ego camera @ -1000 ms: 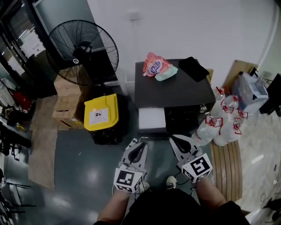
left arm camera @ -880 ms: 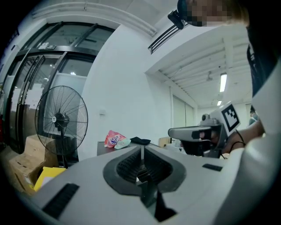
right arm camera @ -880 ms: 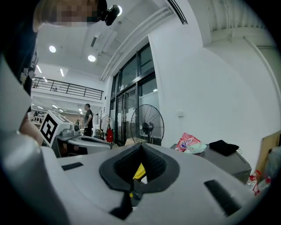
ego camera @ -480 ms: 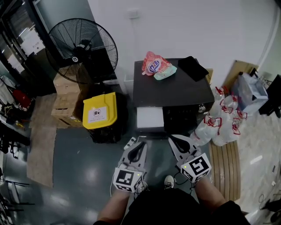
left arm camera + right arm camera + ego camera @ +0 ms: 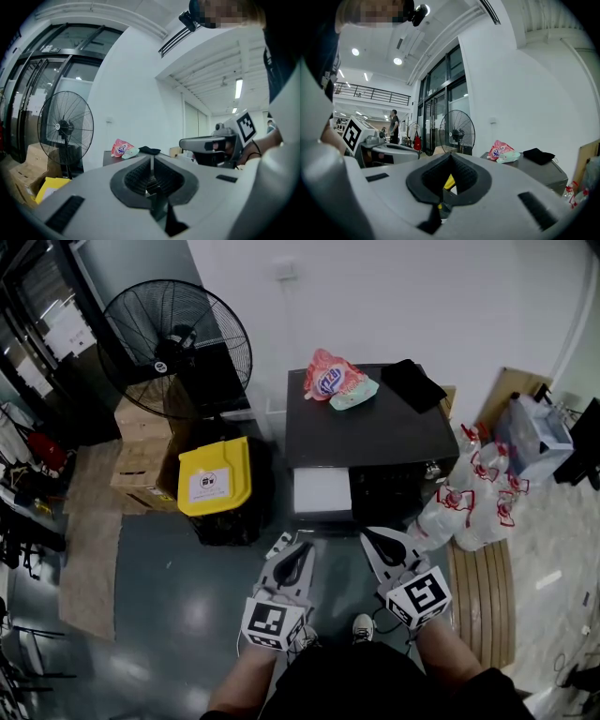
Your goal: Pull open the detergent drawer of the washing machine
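Note:
The dark washing machine stands against the white wall in the head view. A white rectangular panel, the detergent drawer, shows at its front left. My left gripper hangs a little short of the machine's front, shut and empty. My right gripper is beside it, also shut with nothing held. In the left gripper view the left gripper has its jaws together, and the machine top lies ahead. In the right gripper view the right gripper is likewise closed.
A pink detergent bag and a black cloth lie on the machine. A yellow-lidded bin, cardboard boxes and a standing fan are to the left. Water bottles and a wooden pallet are on the right.

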`<state>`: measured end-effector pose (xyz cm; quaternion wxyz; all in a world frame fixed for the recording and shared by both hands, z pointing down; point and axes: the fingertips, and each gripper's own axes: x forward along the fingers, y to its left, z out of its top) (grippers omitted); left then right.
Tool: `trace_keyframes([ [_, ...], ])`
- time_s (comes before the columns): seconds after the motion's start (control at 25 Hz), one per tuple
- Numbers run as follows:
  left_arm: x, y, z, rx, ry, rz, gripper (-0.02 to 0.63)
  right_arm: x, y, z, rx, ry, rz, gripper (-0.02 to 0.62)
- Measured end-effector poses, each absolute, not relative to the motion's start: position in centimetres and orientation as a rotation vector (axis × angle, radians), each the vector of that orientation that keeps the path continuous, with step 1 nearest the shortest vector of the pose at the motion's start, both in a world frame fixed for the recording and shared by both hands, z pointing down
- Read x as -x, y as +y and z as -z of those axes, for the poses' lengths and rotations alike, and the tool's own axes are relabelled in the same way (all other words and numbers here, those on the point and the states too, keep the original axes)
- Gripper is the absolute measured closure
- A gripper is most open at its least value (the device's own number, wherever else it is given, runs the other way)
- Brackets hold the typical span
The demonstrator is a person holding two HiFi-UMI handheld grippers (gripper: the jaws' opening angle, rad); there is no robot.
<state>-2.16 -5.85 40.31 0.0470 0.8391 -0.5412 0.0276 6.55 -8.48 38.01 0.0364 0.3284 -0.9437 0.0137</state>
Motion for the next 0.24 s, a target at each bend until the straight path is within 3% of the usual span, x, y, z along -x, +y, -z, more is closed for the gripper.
trace_keyframes([
  [0.24,2.56,-6.14,-40.41,-2.564,-1.650,-0.086,0.584,-6.13,-8.68,-38.18,-1.008,-2.898,-0.049,0.591],
])
